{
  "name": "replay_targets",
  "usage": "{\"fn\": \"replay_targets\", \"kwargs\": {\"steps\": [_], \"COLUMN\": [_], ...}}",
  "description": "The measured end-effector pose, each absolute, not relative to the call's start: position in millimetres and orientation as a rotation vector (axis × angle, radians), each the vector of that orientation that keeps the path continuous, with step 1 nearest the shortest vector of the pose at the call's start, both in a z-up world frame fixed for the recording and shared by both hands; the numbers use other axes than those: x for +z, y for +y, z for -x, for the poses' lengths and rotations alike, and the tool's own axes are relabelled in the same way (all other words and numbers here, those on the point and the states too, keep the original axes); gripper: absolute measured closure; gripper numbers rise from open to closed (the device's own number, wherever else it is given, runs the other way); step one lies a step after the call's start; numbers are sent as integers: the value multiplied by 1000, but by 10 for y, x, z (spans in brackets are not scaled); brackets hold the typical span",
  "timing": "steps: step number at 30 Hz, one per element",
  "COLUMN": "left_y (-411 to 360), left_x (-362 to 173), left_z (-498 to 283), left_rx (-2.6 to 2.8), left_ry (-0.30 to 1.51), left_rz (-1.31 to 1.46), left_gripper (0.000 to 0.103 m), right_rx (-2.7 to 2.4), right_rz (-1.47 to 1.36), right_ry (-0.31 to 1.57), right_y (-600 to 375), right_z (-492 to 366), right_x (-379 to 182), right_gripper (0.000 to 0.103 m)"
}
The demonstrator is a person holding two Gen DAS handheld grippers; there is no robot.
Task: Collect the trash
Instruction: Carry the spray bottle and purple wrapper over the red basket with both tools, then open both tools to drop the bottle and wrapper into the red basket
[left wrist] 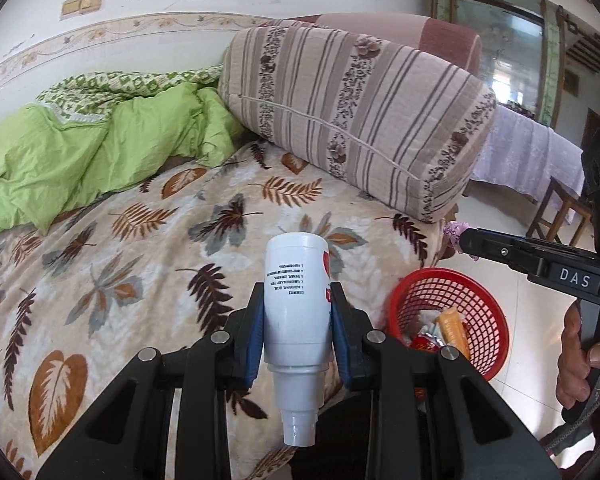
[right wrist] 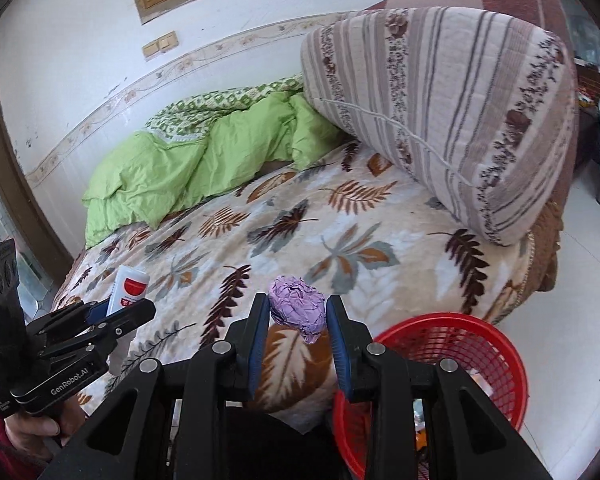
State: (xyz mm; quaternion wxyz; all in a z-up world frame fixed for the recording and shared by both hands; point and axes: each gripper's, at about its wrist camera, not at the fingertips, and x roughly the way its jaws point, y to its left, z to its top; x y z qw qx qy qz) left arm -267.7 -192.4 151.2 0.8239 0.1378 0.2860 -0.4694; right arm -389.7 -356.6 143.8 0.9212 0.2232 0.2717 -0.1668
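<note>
Over the bed with its leaf-print blanket, you've got both hands loaded. Your left claw is closed on a white bottle, blue pads pressing its sides, nozzle end pointing back toward the camera. Your right claw is pinched onto a crumpled purple paper wad, held up clear of the blanket. From the right wrist view the left claw shows at the far left with the bottle's red-and-white label poking out of it.

Down on the floor, just beside the bed's edge, sits the red mesh basket, and it already has a few wrappers in it, an orange one among them. So some trash is in, by the look of it, and 2 more pieces are in hand but not yet dropped. The blanket as far as both views show carries no other loose litter; only the green quilt and the striped cushion are lying there. What's left, I'd judge: bring both claws over the basket and let go.
</note>
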Motion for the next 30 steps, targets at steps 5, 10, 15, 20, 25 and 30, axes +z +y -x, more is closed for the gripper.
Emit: {"fn": "replay_targets", "kwargs": {"steps": [5,10,15,20,25,30], "left_y": [-2268,-2659,-2988,-3261,-3436,-3428], "left_x": [1571,1529,1387,1248,1145,1126], "left_z": [2867,3064,3261,3335,3372,3309], "left_rx": [-1107,-1219,-1282,-1311,-1351,-1342], "left_ry": [633,699,743,790,828,846], "left_rz": [-314,-339,-389,-419,-413,-390], "left_gripper": [75,75,75,75,75,66], "right_rx": [-427,-492,-521,-534,-542,-576], "right_rz": [-504,-549,-597,-622,-643,-667], "right_ry": [554,548,559,569,584,626], "right_y": [-3864,-4092,-4258,-4367,-4447,-4533], "right_z": [4241,4485,4599,4662,4681,4675], "right_x": [1421,1357,1214,1105,995,848], "right_gripper": [72,72,72,72,71,59]}}
